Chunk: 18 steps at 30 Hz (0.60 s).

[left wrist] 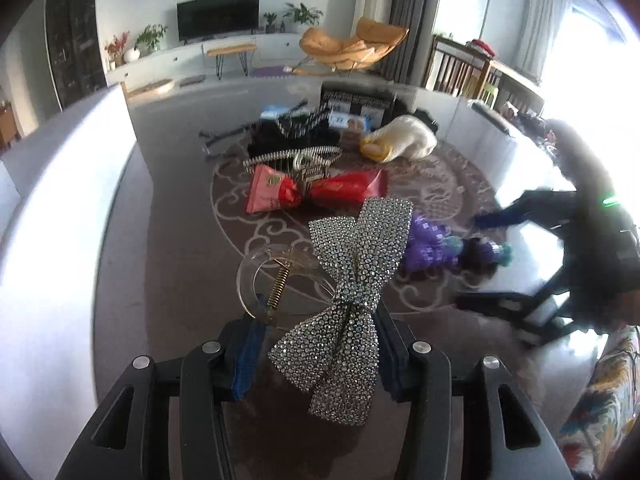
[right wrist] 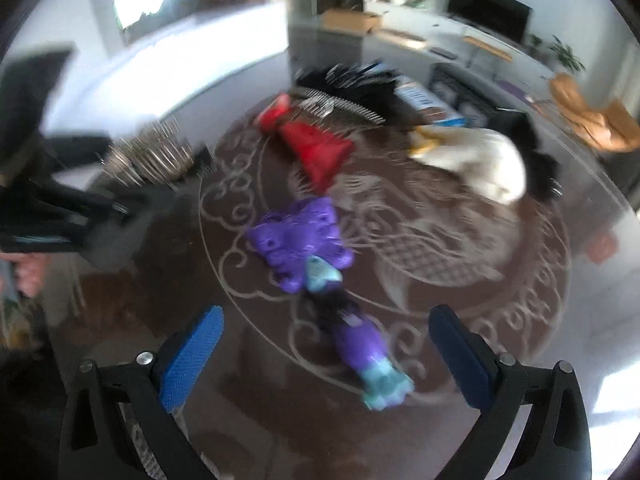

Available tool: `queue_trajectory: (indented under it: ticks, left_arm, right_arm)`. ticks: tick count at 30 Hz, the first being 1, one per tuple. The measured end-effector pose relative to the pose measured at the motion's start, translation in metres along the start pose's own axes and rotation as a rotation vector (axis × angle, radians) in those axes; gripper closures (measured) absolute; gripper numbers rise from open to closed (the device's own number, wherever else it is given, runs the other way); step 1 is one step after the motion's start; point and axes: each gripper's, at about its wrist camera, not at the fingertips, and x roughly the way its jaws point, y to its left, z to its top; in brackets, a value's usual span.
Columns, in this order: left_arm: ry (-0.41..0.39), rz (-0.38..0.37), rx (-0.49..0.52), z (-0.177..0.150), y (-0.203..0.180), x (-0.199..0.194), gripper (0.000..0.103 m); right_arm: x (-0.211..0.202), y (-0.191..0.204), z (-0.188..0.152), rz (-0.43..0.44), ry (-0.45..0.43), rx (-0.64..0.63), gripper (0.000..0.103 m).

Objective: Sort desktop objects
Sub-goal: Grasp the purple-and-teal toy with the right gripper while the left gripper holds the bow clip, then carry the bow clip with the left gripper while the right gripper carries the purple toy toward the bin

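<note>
My left gripper [left wrist: 320, 352] is shut on a rhinestone bow hair clip [left wrist: 352, 280], whose clear claw [left wrist: 256, 280] sticks out past the left pad. It is held above the table. In the right wrist view the same sparkling bow [right wrist: 152, 160] shows blurred at the left. My right gripper [right wrist: 326, 316] stands open, pointing down over a purple and teal doll-like toy [right wrist: 372, 356]. The toy lies between the blue pads [right wrist: 192, 356] without touching them, and its frilly purple part [right wrist: 300, 236] lies further out. The left wrist view shows the right gripper [left wrist: 472, 260] beside the purple toy [left wrist: 428, 244].
On the glass table with a brown scroll pattern [left wrist: 180, 240] lie a red snack packet [left wrist: 320, 192], metal comb clips [left wrist: 292, 156], black hair pieces [left wrist: 280, 128], a white and yellow plush [left wrist: 400, 142] and a dark box [left wrist: 356, 100]. A floral sleeve [left wrist: 600, 392] is at the right.
</note>
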Motion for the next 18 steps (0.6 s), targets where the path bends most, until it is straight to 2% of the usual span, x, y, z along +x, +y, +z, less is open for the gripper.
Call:
queue_trajectory:
  ticks: [2,3,4,6,9,13,18]
  left_arm:
    - [-0.022,-0.01,-0.01,-0.002,0.001,-0.016,0.054]
    - [-0.031,-0.015,-0.017,-0.004,0.002,-0.023,0.054]
    - [-0.037,-0.021,-0.023,-0.006,0.003,-0.03,0.054]
    - [-0.049,-0.03,-0.031,-0.008,0.004,-0.043,0.054]
    - [-0.071,-0.046,-0.042,-0.012,0.006,-0.063,0.054]
    - [-0.113,-0.07,-0.065,-0.012,0.014,-0.092,0.054]
    - [-0.161,-0.086,-0.093,-0.01,0.027,-0.124,0.054]
  right_arm:
    - [0.004,0.002,0.003,0.017,0.016,0.034,0.048]
    - [0.002,0.002,0.003,0.008,0.018,0.05,0.058]
    - [0.001,0.0,0.004,-0.003,0.032,0.079,0.08]
    - [-0.001,-0.001,0.0,-0.003,0.061,0.134,0.081]
    - [-0.008,0.005,-0.009,-0.025,0.067,0.152,0.081]
    - [-0.026,-0.003,-0.015,0.003,0.021,0.231,0.081]
    - [-0.057,-0.019,-0.003,0.052,-0.032,0.305,0.081]
